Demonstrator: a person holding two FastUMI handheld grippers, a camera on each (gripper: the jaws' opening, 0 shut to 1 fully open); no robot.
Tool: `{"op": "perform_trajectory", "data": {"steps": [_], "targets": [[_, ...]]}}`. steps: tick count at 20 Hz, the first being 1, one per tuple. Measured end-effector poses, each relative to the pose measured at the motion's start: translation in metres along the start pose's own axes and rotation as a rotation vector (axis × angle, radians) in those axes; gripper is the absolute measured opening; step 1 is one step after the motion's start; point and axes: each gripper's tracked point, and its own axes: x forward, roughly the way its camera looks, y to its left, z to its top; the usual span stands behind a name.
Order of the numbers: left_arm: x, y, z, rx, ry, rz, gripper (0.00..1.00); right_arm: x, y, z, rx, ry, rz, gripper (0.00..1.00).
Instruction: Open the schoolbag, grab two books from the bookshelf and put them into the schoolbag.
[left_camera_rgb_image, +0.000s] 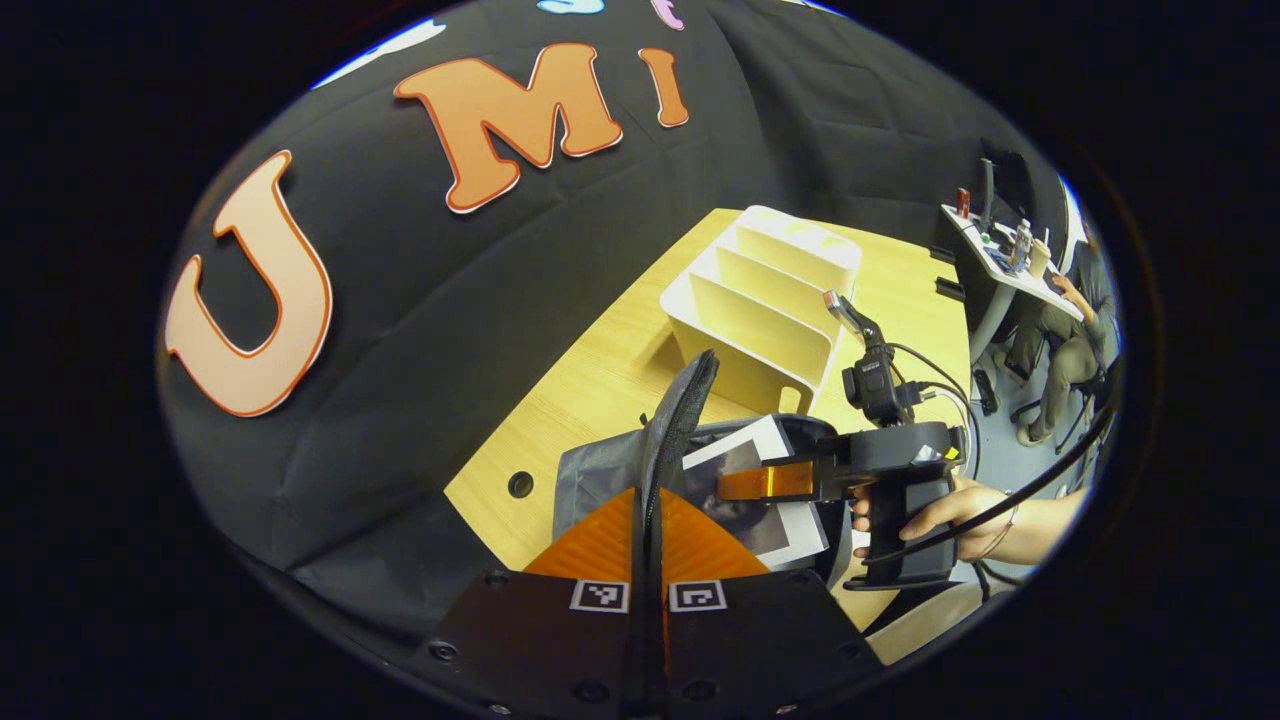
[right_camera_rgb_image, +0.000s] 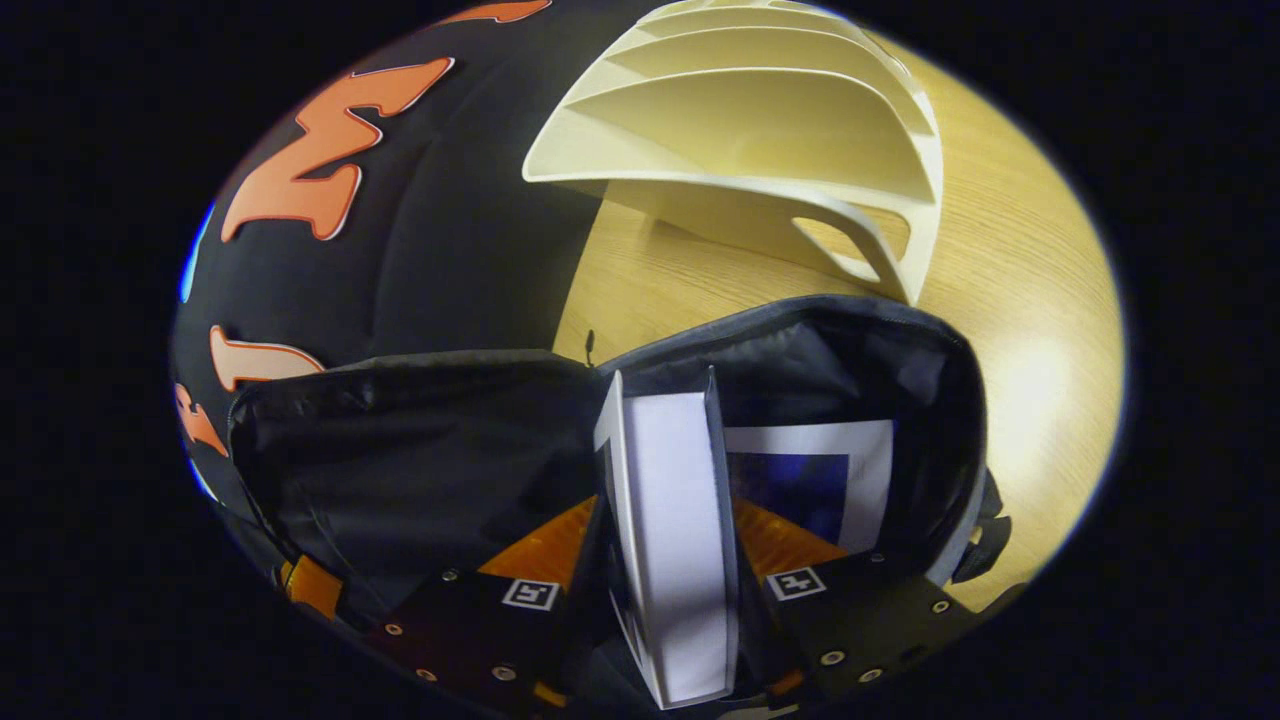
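The dark schoolbag lies open on the wooden table. In the left gripper view my left gripper is shut on the bag's flap and holds it upright. My right gripper is shut on a white book, held edge-on inside the bag's mouth. A second book with a dark cover picture lies deeper in the bag. In the left gripper view, the right gripper and the hand holding it reach over the bag with the book. The cream bookshelf stands just behind the bag, its slots bare.
A round cable hole sits in the table near the bag. Black cloth wall runs along the table's far side. At the far right a person sits at a cluttered white desk. Cables trail from the right gripper.
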Motion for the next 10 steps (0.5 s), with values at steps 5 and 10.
{"op": "perform_trajectory", "data": {"steps": [5,10], "targets": [[0.003,-0.004,-0.004,-0.05,-0.008,-0.019,0.01,-0.022,-0.023,0.005,-0.029,-0.004,-0.096,0.97],[0.003,-0.015,-0.011,-0.097,-0.023,-0.054,0.01,-0.062,-0.047,0.015,-0.107,-0.032,-0.197,0.98]]}}
